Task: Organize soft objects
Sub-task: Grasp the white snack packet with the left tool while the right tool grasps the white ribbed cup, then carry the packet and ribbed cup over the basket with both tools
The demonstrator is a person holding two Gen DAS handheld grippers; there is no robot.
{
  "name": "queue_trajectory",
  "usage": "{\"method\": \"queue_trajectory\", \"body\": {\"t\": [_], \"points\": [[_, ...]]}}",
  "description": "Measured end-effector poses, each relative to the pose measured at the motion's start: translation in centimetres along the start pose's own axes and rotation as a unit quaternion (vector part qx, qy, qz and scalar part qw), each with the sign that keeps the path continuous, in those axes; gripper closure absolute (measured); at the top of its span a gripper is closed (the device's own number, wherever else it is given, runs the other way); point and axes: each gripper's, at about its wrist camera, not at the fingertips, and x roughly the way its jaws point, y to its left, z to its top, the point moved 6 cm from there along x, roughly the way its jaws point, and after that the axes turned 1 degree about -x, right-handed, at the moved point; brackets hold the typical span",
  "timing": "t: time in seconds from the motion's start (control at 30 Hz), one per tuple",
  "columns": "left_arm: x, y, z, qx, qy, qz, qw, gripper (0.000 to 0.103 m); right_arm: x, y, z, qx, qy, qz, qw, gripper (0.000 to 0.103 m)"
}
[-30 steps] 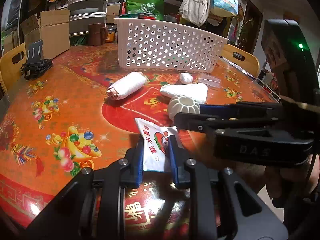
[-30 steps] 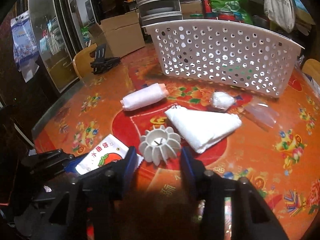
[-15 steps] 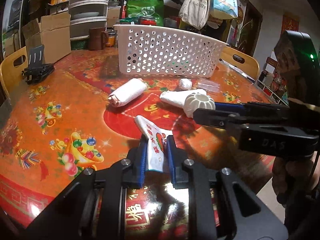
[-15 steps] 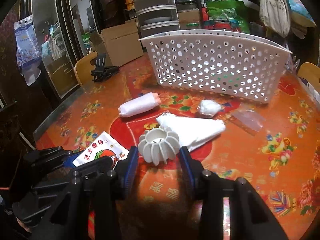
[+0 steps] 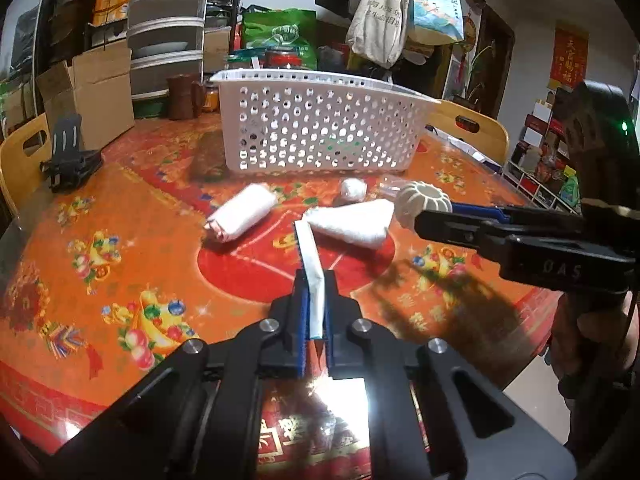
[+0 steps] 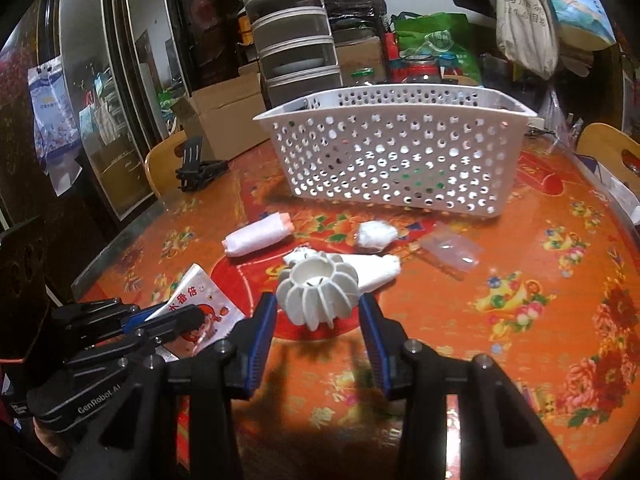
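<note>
**Orange-red tabletop with soft objects, both grippers loaded**

Orange-red patterned tabletop (image 5: pixel 120 216) carries every item. White perforated basket (image 6: pixel 400 152) stands at the far side, upright. Near it, toward the camera, lie a rolled white cloth (image 5: pixel 244 212) with a pink end, a folded white cloth (image 5: pixel 352 224) and a small white wad (image 6: pixel 376 235), each apart from the others; a clear plastic bag (image 6: pixel 450 250) lies to the right of the wad. Left gripper (image 5: pixel 315 308) has just been closing its fingers and now pinches a flat printed packet (image 6: pixel 200 308), seen edge-on in the left wrist view and raised off the tabletop. Right gripper (image 6: pixel 318 320) holds a white ribbed round object (image 6: pixel 318 294) between narrowly spaced fingers, the blue pads pressing its sides; the object is lifted clear of the tabletop, above the folded cloth's near edge. Black folding stand (image 5: pixel 66 160) sits at the far left edge.
</note>
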Motion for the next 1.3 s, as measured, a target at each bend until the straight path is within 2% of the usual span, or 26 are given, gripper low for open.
{"method": "queue_trajectory", "body": {"t": [0.53,0.87,1.07,1.3], "points": [[-1.9,-0.9,4.5,0.018,-0.04,0.007,0.999,0.097,-3.1,-2.6,1.8,0.009,-0.031,-0.02,0.999,0.061],[-2.7,-0.3,9.8,0.019,-0.072,0.013,0.9971,0.097,-3.9,-3.5,3.9,0.008,-0.036,-0.023,0.999,0.061],[-2.8,-0.2,13.9,0.033,-0.088,0.016,0.9955,0.097,-4.8,-4.6,6.7,-0.003,-0.048,-0.037,0.998,0.061],[-2.3,-0.2,20.0,0.038,-0.1,0.017,0.9941,0.097,-5.5,-6.5,12.1,-0.02,-0.058,-0.066,0.996,0.061]]}}
